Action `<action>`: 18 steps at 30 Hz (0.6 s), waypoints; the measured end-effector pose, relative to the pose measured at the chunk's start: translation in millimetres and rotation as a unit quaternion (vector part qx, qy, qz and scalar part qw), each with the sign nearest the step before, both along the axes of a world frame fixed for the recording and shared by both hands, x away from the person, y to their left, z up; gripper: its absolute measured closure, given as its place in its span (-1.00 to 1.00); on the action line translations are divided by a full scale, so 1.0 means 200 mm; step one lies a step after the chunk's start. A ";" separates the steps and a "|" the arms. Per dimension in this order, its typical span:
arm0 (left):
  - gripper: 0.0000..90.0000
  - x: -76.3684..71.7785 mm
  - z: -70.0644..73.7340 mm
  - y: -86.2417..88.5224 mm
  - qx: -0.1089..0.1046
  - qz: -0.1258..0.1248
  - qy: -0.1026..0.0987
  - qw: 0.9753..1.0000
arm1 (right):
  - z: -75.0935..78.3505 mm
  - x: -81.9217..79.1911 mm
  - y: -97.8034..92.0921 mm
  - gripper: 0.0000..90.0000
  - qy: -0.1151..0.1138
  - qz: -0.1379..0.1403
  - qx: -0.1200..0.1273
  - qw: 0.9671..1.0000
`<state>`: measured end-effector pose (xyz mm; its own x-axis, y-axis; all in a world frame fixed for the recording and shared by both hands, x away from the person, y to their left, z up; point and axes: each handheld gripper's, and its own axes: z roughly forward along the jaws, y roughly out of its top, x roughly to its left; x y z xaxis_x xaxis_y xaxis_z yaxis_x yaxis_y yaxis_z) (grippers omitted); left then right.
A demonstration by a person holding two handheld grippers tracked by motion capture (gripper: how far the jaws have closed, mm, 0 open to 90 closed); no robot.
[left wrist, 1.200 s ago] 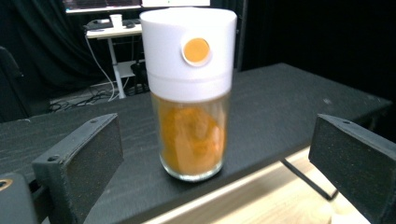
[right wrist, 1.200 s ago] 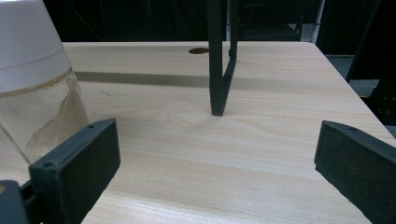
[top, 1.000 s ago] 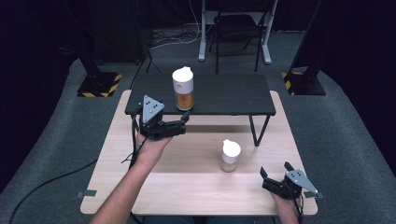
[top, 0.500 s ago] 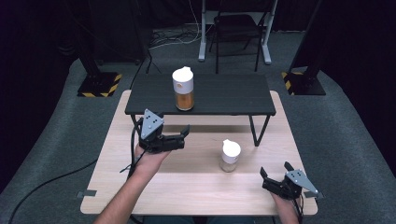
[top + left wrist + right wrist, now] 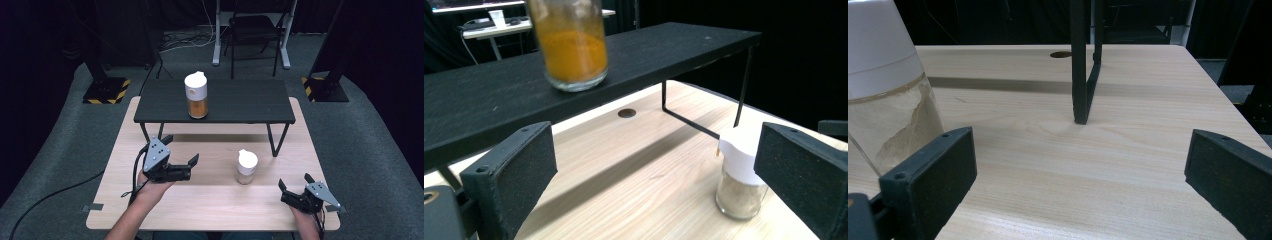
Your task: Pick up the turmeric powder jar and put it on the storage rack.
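Left gripper is pulling back off the black shelf toward the small pale jar, jaws wide open and empty.
Orange jar is already standing upright on the shelf, so that half looks done; the small pale jar is sitting on the wooden table between both grippers, not yet gripped. Right gripper is resting near the table's front corner, jaws open, holding nothing.

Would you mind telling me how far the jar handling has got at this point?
The orange-filled jar already stands on the black shelf. The open left gripper points toward the pale-filled jar on the table, not touching it. Gripping it remains; the right gripper waits open.
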<state>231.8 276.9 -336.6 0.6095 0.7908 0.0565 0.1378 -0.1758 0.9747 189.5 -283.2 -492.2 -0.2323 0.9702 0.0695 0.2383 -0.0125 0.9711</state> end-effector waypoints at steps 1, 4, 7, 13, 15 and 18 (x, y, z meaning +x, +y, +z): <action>-0.94 -0.01 -0.01 0.01 -0.001 0.001 0.001 1.000 | 0.00 0.00 0.00 -1.00 0.000 0.000 0.000 1.000; -0.94 -0.03 -0.04 0.05 -0.002 0.000 -0.003 1.000 | 0.00 0.00 0.00 -1.00 0.001 0.000 0.000 1.000; -0.94 -0.05 -0.07 0.09 -0.004 -0.001 -0.006 1.000 | 0.00 0.00 0.00 -1.00 0.001 -0.001 0.000 1.000; -0.94 -0.07 -0.14 0.15 -0.014 0.008 -0.005 1.000 | 0.00 0.00 0.00 -1.00 0.001 -0.001 0.000 1.000; -0.94 -0.07 -0.16 0.16 -0.017 0.012 -0.001 1.000 | 0.00 0.00 0.00 -1.00 0.001 -0.001 0.000 1.000; -0.94 -0.08 -0.21 0.18 -0.013 0.020 0.000 1.000 | 0.00 0.00 0.00 -1.00 0.001 -0.001 0.000 1.000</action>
<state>216.1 312.3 -378.3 0.5771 0.8160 0.0349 0.1445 -0.1440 0.9790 189.5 -282.8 -492.1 -0.2304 0.9706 0.0695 0.2393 -0.0127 0.9709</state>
